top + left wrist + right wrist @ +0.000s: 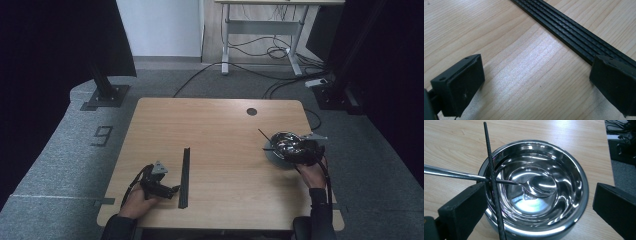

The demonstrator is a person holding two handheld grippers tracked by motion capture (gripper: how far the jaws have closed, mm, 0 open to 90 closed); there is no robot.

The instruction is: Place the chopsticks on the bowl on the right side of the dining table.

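A shiny steel bowl [534, 192] stands at the table's right side, also seen as the bowl [278, 154] from above. A metal spoon [541, 185] lies in it, handle out over the left rim. A thin black rod [492, 180] rests across the rim and the spoon handle. My right gripper [539, 202] is open, its jaws either side of the bowl; from above the right gripper [287, 146] hovers over it. A long black ribbed strip [184, 176] lies near the front left. My left gripper [172, 190] is open and empty beside the strip [579, 37], one jaw at its edge.
The wooden table [215, 130] has a round cable hole [251, 111] at the back right. Beyond it are carpet, a desk frame [260, 27], loose cables [270, 52] and black stand bases [106, 94].
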